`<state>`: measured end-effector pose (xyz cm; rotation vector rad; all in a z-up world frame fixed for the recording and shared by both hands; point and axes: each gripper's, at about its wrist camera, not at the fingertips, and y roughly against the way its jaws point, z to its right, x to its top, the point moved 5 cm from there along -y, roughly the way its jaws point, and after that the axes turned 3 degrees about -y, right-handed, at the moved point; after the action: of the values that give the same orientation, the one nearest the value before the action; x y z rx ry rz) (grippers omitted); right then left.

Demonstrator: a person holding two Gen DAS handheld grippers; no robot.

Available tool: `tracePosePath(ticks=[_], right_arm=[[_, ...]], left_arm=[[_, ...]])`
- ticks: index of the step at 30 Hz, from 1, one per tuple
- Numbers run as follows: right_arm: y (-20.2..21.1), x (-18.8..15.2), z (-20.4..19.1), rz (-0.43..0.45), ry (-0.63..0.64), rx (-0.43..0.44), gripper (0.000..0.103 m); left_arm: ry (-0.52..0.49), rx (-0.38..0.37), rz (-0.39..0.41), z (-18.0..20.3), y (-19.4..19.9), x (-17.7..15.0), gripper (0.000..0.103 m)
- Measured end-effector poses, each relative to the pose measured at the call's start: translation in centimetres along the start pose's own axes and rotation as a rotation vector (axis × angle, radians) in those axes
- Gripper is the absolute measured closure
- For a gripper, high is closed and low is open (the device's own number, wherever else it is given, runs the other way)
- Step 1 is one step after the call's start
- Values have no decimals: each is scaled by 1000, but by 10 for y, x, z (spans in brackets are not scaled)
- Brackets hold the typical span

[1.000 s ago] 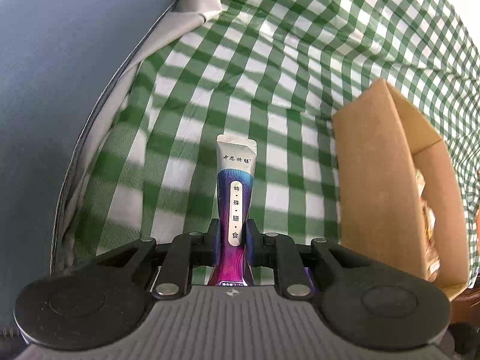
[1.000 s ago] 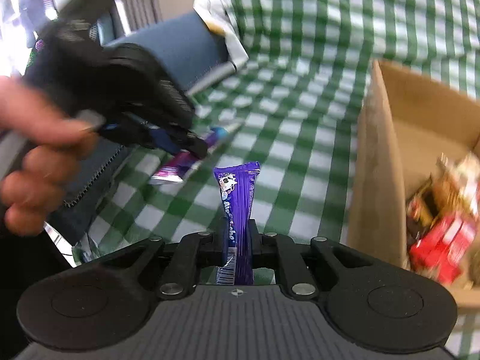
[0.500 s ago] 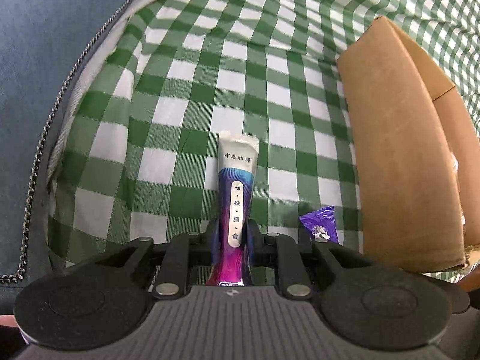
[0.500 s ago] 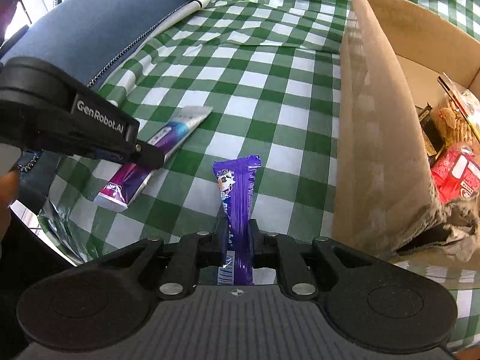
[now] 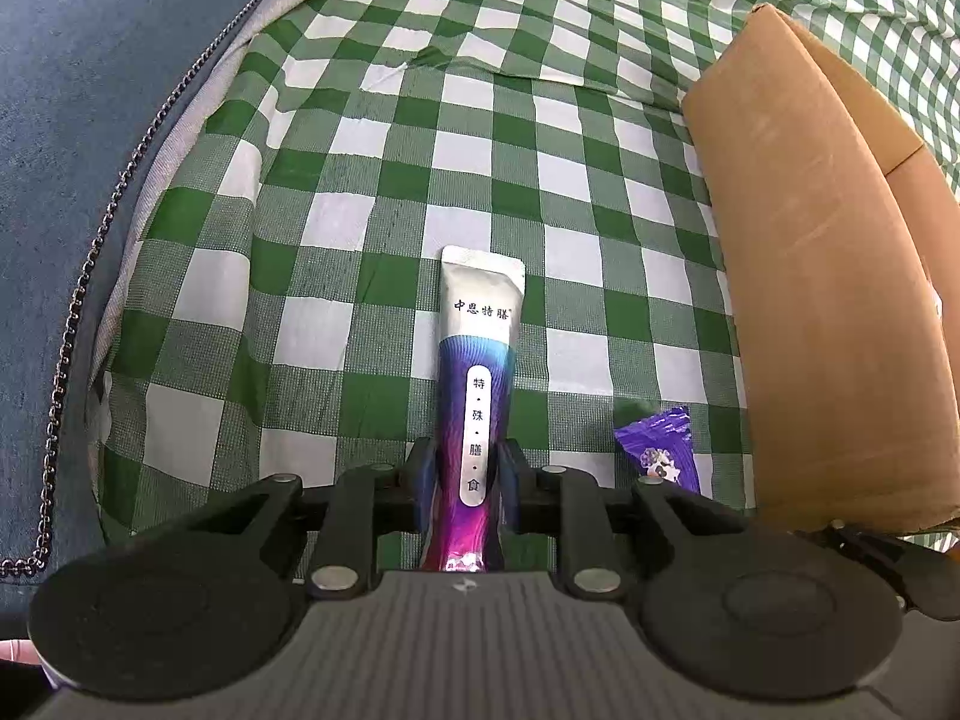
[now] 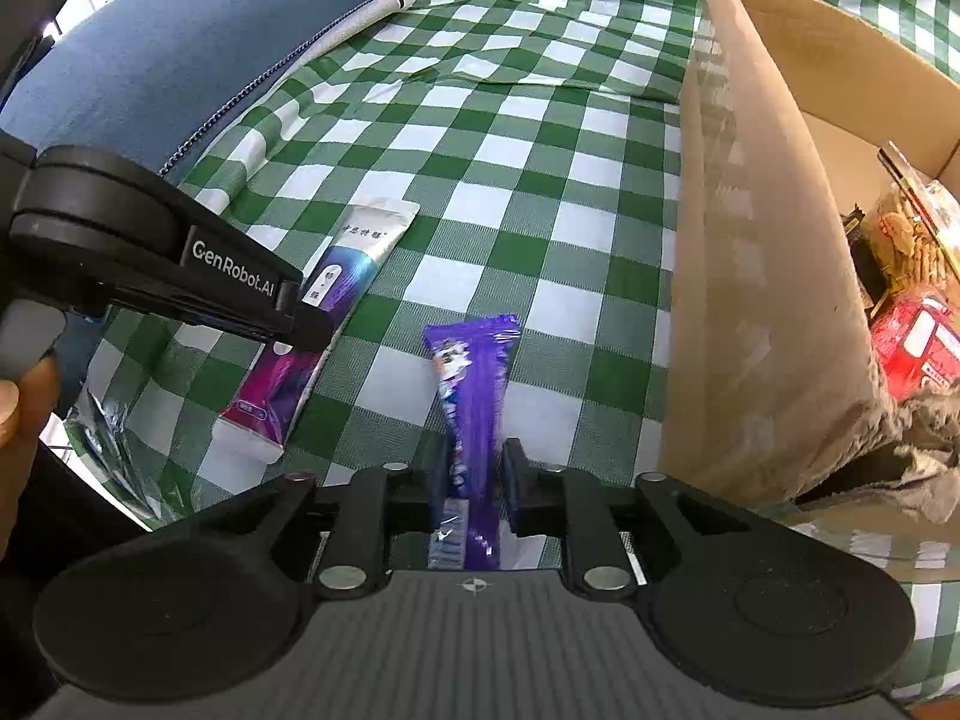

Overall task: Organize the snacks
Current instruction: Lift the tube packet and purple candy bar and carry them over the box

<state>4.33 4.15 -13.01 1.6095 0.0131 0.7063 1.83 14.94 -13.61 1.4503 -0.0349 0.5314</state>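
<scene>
My left gripper (image 5: 465, 480) is shut on a long silver and purple sachet (image 5: 477, 372) with Chinese lettering, low over the green checked cloth (image 5: 360, 192). The sachet also shows in the right wrist view (image 6: 324, 324), under the left gripper (image 6: 288, 312). My right gripper (image 6: 471, 474) is shut on a purple snack bar (image 6: 474, 384), whose tip shows in the left wrist view (image 5: 660, 450). A cardboard box (image 6: 756, 276) stands just right of both grippers and holds a red pack (image 6: 918, 348) and other snacks.
A blue cushion with a zipper (image 5: 78, 120) lies along the left edge of the cloth. The box's tall side wall (image 5: 828, 300) rises close to the right of the snack bar. Crumpled plastic (image 6: 102, 444) hangs at the table's near-left edge.
Both grippers have come lower and closer to the cloth, side by side, each still holding its snack. The box's contents have come into sharper view on the right.
</scene>
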Motion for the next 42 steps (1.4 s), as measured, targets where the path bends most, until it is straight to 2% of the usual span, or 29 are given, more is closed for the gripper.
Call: tracePosePath(ticks=[3, 7, 17, 22, 27, 33, 37, 42], right_arm=[[1, 2, -1, 16, 14, -8, 71], [1, 4, -1, 30, 27, -9, 65], [-5, 2, 2, 16, 53, -31, 64], [-7, 0, 0, 20, 97, -49, 86], [1, 4, -2, 55, 110, -48, 89], [8, 6, 0, 80, 106, -49, 89], [12, 8, 0, 97, 99, -44, 90], [29, 16, -1, 163, 79, -28, 90]], left_arm=[[-5, 6, 4, 0, 0, 0, 75], [-9, 9, 11, 0, 0, 1, 61], [-85, 62, 15, 7, -7, 1, 61], [-145, 98, 24, 14, -8, -1, 61], [-187, 132, 30, 17, -9, -2, 71], [-180, 127, 43, 16, -6, -1, 82], [-144, 110, 89, 14, 3, 3, 83], [-79, 88, 177, 7, 20, 13, 84]])
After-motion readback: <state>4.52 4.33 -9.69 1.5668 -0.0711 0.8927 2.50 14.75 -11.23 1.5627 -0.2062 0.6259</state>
